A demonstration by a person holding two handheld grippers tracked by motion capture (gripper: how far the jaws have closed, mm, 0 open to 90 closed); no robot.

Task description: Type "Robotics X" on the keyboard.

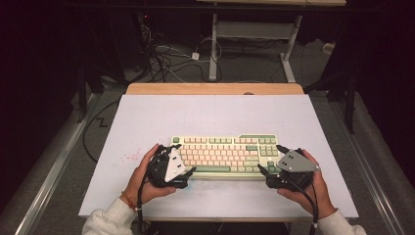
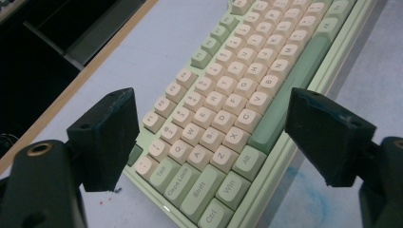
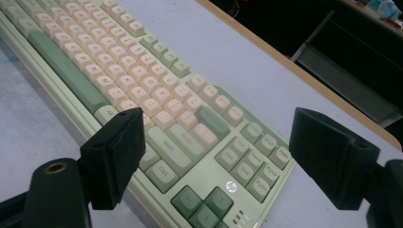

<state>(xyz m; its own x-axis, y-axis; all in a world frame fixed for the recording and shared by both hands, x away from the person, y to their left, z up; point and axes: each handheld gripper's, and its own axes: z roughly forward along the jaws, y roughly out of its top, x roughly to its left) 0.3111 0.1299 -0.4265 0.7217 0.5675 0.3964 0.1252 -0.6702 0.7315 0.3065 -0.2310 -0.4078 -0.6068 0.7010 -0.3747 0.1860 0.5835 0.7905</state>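
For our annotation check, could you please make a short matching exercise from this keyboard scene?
Things:
1. left gripper
2. right gripper
3. pale green and cream keyboard
4. light wooden strip

Places or states:
A. along the white table's far edge
B. open at the keyboard's arrow-key end
C. open at the keyboard's Ctrl and Shift end
D. lying between both grippers

Pairs: 1-C, 2-B, 3-D, 4-A

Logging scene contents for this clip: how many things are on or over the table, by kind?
Keyboard: 1
Grippers: 2, left gripper and right gripper, both with jaws apart, one at each end of the keyboard
Hands: 2, left hand and right hand
Total: 5
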